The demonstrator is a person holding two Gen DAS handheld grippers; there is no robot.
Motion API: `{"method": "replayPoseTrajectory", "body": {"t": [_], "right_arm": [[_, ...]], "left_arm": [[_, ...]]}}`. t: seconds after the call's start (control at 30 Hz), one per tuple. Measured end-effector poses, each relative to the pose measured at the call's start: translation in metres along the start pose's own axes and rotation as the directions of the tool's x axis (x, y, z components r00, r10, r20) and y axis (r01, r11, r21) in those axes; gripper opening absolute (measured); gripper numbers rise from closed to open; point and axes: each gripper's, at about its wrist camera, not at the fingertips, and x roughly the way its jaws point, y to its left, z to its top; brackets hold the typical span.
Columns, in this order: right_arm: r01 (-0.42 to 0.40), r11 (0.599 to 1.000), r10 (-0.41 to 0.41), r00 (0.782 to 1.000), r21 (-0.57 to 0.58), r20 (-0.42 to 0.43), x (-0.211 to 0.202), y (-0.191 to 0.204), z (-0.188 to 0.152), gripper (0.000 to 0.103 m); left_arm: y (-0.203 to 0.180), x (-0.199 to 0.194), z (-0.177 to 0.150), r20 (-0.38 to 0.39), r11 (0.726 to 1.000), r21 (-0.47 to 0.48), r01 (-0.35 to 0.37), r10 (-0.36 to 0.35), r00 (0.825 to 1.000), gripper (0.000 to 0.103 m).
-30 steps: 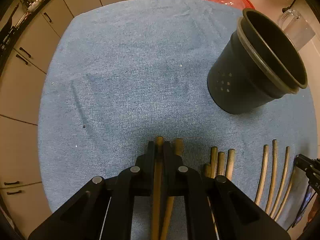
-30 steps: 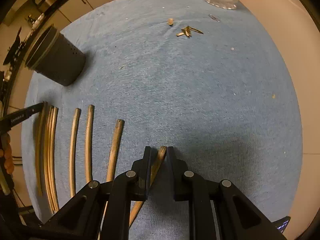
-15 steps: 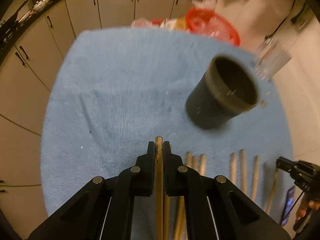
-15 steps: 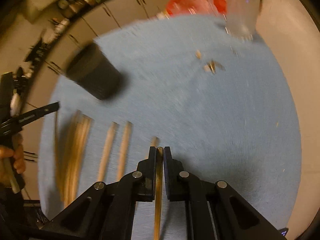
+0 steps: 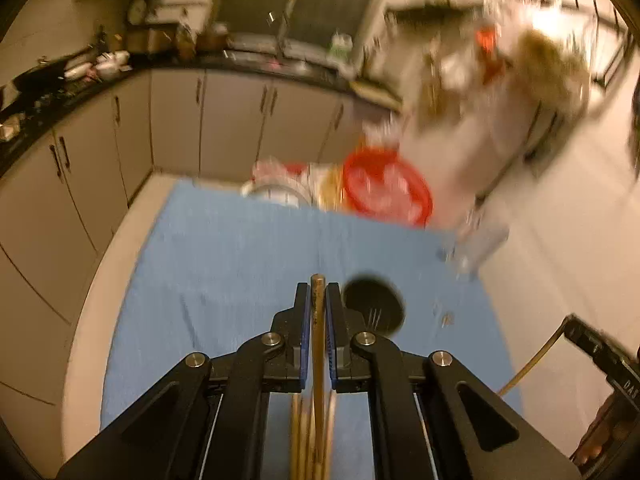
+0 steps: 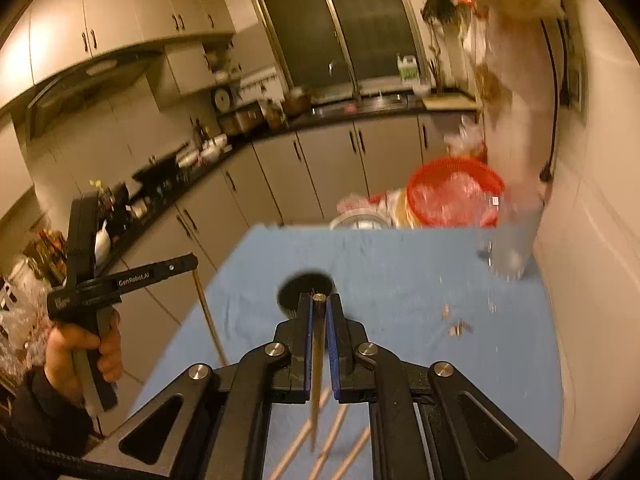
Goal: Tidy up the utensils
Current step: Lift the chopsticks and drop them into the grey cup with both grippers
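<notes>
I lift both grippers off the blue cloth (image 5: 224,248). Left gripper (image 5: 318,294) now carries its chopstick (image 5: 318,344) high above the black holder (image 5: 374,304); right gripper (image 6: 319,304), open a second ago, now clamps a chopstick (image 6: 318,356), also raised. Kitchen cabinets come into view.

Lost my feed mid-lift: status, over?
Left gripper shut on a chopstick; right gripper shut on another chopstick. Black holder ahead, upright. Path clear.

White lettering "GenRobot.AI" runs along the black left gripper (image 6: 188,262) seen from the right wrist.
</notes>
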Motion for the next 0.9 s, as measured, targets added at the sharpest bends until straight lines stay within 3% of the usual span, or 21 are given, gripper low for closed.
{"method": "replayPoseTrajectory", "body": {"t": [0.17, 0.27, 0.57, 0.63, 0.9], "right_arm": [[-0.005, 1.000, 0.006, 0.997, -0.005, 0.077, -0.011, 0.014, 0.038, 0.006], [0.003, 1.000, -0.001, 0.994, -0.018, 0.108, -0.012, 0.020, 0.060, 0.006], [0.032, 0.999, -0.025, 0.983, -0.032, 0.184, -0.001, 0.035, 0.099, 0.006], [0.038, 0.999, -0.032, 0.981, -0.030, 0.190, 0.008, 0.034, 0.097, 0.006], [0.045, 0.999, -0.044, 0.995, -0.011, 0.095, 0.050, 0.014, 0.074, 0.007]], "left_arm": [[0.001, -0.031, 0.027, 0.169, 0.998, -0.061, 0.020, -0.009, 0.986, 0.007], [-0.004, -0.044, 0.045, 0.274, 0.997, -0.073, 0.006, 0.014, 0.962, 0.007], [-0.006, -0.050, 0.067, 0.420, 0.984, -0.166, 0.058, 0.017, 0.907, 0.007], [-0.009, -0.039, 0.062, 0.420, 0.985, -0.165, 0.058, 0.017, 0.908, 0.007], [-0.004, 0.013, 0.040, 0.321, 0.987, -0.157, 0.033, 0.019, 0.947, 0.007]]}}
